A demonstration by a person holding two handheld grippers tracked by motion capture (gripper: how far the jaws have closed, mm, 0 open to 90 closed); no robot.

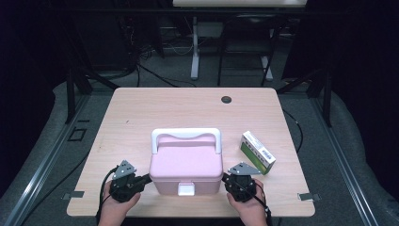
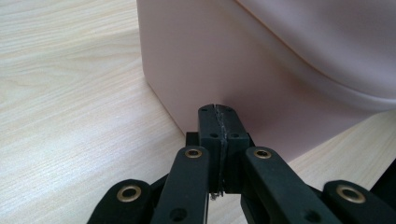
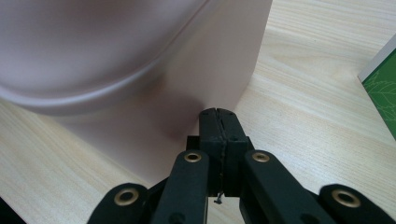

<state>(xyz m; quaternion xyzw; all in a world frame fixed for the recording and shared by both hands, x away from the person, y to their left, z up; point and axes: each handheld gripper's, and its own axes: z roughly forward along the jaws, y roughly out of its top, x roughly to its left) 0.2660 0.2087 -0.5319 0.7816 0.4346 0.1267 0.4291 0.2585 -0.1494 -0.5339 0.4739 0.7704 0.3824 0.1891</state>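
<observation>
While pressed to the flanks of the pink box, both tools sit low at its near end. Left hand-held gripper: jaws fully together, nothing between them, tips at the box's left wall just by its near corner; whether touching or a hair apart, cannot tell. In the left gripper view, same left hand-held gripper with pads meeting in one seam, box wall straight ahead. Right hand-held gripper: likewise clamped on nothing, tips at the box's right wall near its front corner. In the right gripper view, right hand-held gripper seamed tight against the box side, lid rim curving above.

Box itself: upright on the tabletop, toward the near edge, roughly centred between the two hands; white handle folded back over the far side of the lid, white latch on the front face, closed lid. Carton, green and white, right of the box and a little farther back, apart from it, close beyond the right tool. Dark round grommet well behind the box, near the far edge. Hands gripping each tool from the near edge.
</observation>
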